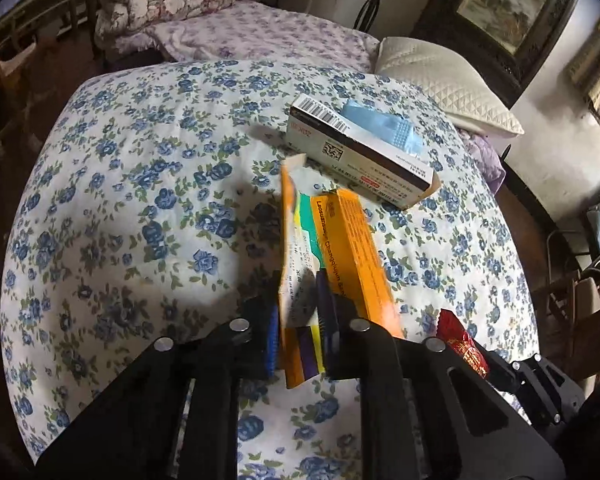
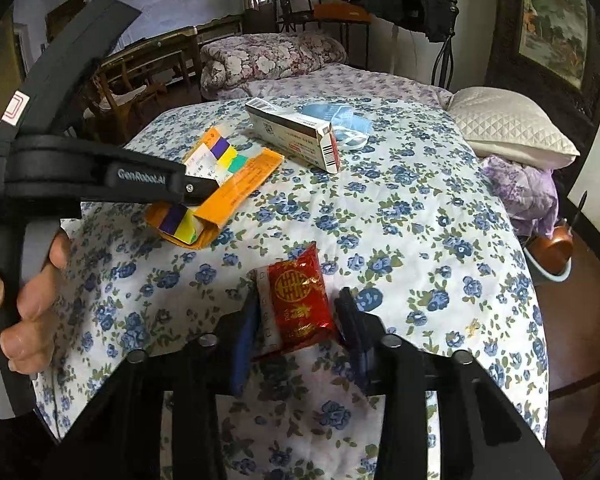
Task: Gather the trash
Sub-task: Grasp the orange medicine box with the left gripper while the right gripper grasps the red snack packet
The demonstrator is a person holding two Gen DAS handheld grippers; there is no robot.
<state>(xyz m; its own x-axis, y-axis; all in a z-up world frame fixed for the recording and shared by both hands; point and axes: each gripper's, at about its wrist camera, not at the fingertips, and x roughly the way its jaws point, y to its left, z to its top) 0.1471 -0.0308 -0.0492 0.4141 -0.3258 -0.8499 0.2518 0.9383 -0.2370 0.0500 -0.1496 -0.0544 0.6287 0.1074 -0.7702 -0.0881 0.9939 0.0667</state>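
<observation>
Orange box [image 1: 340,256] — pinched in left gripper [image 1: 300,320] jaws, tilted.

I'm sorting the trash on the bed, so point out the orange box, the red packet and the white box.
orange box [image 1: 356,248], left wrist view, its orange side face.
red packet [image 2: 300,300], right wrist view, its gold emblem.
white box [image 2: 296,136], right wrist view, its long printed side.

surface: bed [image 2: 420,240] under a white quilt with blue flowers | on quilt: white carton [image 2: 296,136] partly over a blue mask [image 2: 340,118] at the far middle | far right: white quilted pillow [image 2: 508,124] | far end: folded maroon floral blanket [image 2: 268,60]
</observation>
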